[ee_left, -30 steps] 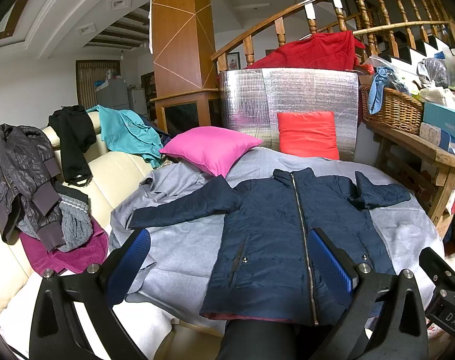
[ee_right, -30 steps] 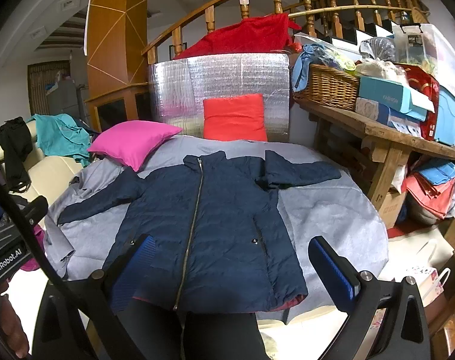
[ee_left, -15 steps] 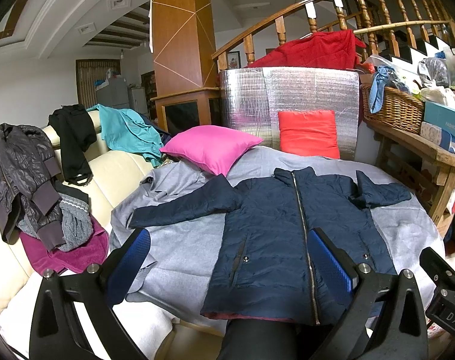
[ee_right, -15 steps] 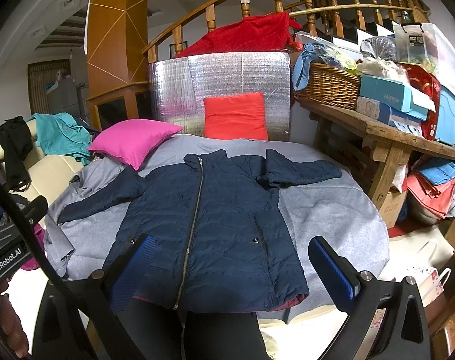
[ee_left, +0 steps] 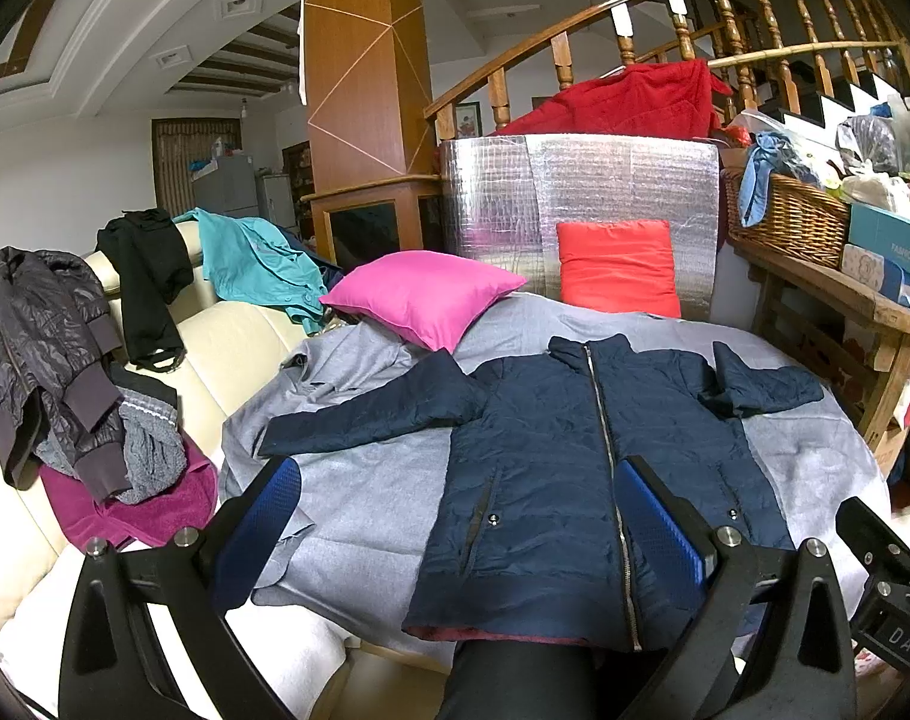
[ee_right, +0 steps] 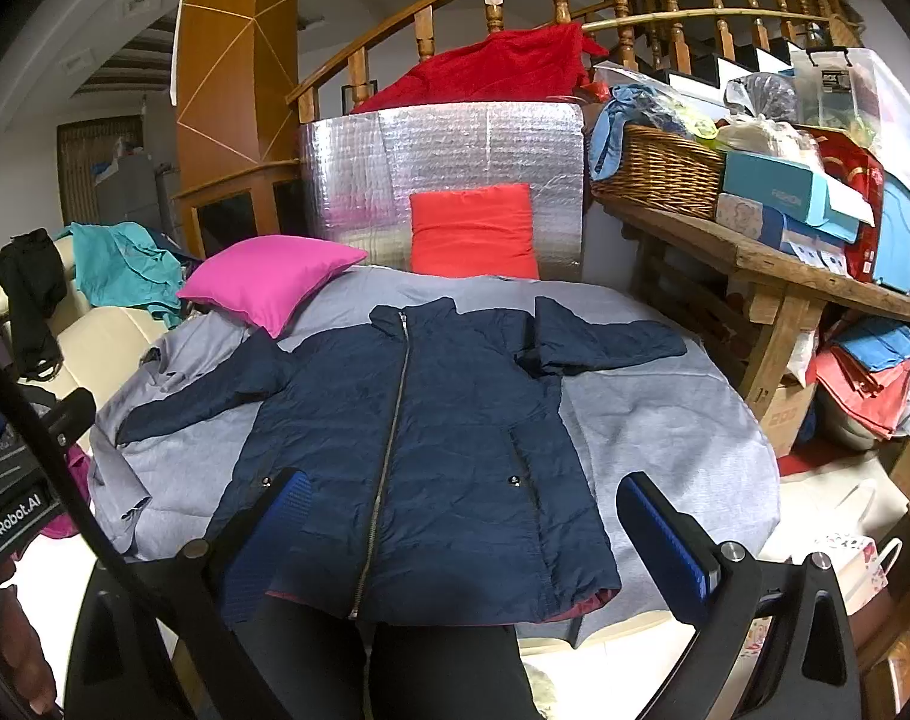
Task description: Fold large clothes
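step: pre-fold, nothing gripped | my left gripper (ee_left: 460,516) and right gripper (ee_right: 460,528) both gape wide, empty | navy jacket (ee_right: 431,420) lies flat, zipped, hem at near edge of grey sheet (ee_right: 664,420) (sleeves spread) | next, I judge: take a sleeve, fold inward

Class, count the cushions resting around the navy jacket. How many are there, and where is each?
2. The pink cushion lies beyond the jacket's left sleeve; the red cushion leans against the silver foil panel behind the collar.
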The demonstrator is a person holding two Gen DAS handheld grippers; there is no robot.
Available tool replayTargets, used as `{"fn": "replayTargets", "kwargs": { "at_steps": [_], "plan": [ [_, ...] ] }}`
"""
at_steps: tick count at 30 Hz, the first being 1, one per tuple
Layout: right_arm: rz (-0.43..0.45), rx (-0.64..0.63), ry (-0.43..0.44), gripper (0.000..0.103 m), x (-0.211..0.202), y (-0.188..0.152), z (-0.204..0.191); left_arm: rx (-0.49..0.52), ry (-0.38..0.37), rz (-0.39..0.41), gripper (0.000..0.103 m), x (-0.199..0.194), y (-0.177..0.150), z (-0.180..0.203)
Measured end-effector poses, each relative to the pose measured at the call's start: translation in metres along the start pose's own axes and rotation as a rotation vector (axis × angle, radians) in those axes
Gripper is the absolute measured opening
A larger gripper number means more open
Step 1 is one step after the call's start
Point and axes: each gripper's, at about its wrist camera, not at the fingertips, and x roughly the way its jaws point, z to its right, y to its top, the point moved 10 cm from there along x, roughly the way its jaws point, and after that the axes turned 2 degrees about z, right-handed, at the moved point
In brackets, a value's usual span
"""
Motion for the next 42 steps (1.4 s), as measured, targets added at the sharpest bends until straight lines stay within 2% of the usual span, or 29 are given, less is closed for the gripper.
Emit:
{"fn": "replayTargets", "kwargs": {
  "at_steps": [13,18,21,24,28,36,42],
  "plan": [
    [0.004,0.018,-0.006,0.103,0.018,0.016,0.006,-0.006,0.014,-0.031,0.103,0.021,0.002,0.000],
    [0.022,0.070,-0.023,0.103,0.038,0.035,0.032,0.013,0.004,-0.068,0.103,0.048,0.007,0.009],
    [0.044,0.117,-0.028,0.103,0.059,0.050,0.057,0.024,-0.020,-0.102,0.103,0.077,0.012,0.020],
    [0.069,0.196,-0.013,0.103,0.093,0.062,0.089,0.031,-0.046,-0.153,0.103,0.121,0.011,0.037],
    [0.066,0.313,0.037,0.103,0.159,0.073,0.133,0.022,-0.085,-0.282,0.103,0.199,-0.008,0.065],
    [0.028,0.591,0.129,0.103,0.291,0.074,0.208,0.000,-0.081,-0.459,0.103,0.328,-0.055,0.113],
    [-0.003,0.740,0.199,0.103,0.367,0.071,0.247,-0.015,-0.075,-0.473,0.103,0.378,-0.064,0.144]
  ]
}}
